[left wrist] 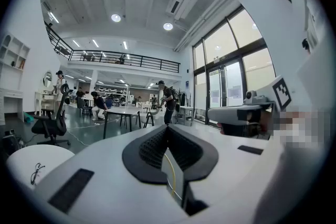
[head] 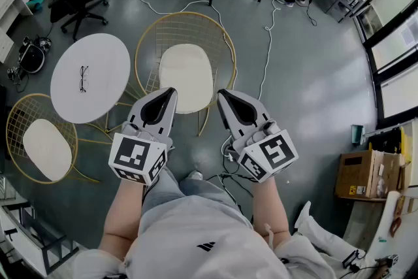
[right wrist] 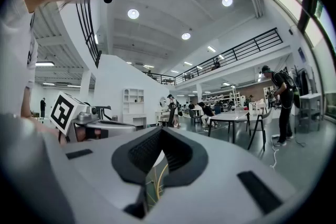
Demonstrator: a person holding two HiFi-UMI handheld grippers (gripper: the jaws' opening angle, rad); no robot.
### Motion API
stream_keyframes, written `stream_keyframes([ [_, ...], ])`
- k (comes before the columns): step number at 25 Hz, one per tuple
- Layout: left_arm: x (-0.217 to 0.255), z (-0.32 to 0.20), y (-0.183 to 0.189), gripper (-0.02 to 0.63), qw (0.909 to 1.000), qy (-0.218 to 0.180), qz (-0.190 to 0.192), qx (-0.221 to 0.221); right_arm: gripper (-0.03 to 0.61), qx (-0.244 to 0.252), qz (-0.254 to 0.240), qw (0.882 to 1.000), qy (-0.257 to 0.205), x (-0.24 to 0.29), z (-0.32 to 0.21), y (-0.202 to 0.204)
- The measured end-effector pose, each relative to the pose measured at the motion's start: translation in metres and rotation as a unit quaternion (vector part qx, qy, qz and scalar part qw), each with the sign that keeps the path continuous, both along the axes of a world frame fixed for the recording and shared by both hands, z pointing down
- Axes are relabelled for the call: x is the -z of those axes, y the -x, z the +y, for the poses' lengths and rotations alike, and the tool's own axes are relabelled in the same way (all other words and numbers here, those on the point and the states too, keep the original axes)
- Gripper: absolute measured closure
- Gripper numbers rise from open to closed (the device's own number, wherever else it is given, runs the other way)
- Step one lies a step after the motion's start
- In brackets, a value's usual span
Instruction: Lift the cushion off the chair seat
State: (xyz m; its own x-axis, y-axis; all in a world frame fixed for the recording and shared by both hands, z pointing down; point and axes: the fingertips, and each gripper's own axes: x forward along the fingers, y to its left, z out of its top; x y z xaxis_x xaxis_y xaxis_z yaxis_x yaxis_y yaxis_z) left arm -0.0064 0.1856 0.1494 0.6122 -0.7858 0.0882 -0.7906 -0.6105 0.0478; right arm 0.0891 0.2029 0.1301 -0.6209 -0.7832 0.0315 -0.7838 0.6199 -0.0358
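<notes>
Left claw (head: pixel 171 93), right claw (head: pixel 222 95): both fully closed, empty, level, clear of cream cushion (head: pixel 186 77) lying on gold wire chair (head: pixel 185 14).

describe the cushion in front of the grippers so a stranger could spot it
Start at the round white table; the gold wire chair to its right holds a pale oval cushion. Unlike the second cushion at the table's lower left, it lies straight ahead of the left gripper and right gripper.
</notes>
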Motion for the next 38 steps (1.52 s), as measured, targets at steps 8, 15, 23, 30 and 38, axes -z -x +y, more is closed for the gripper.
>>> stream_keyframes([
  [8, 0.002, 0.007, -0.018, 0.601, 1.0000, -0.003, -0.005, 0.002, 0.571, 0.004, -0.009, 1.000, -0.002, 0.000, 0.006, -0.017],
  [15, 0.000, 0.009, -0.017, 0.601, 0.9999, -0.003, -0.010, 0.012, 0.569, 0.001, -0.027, 1.000, 0.002, -0.004, 0.006, -0.023],
  [23, -0.012, -0.018, -0.004, 0.601, 0.9998, 0.011, -0.014, 0.011, 0.569, -0.018, -0.037, 0.999, 0.030, -0.019, -0.022, -0.018],
  [30, -0.018, -0.074, 0.005, 0.601, 0.9997, 0.023, -0.003, 0.003, 0.569, -0.037, -0.038, 0.997, 0.047, -0.026, -0.072, -0.014],
  [38, -0.022, -0.133, 0.020, 0.601, 0.9995, 0.028, -0.009, -0.010, 0.568, -0.051, -0.037, 0.997, 0.050, -0.025, -0.132, 0.001],
])
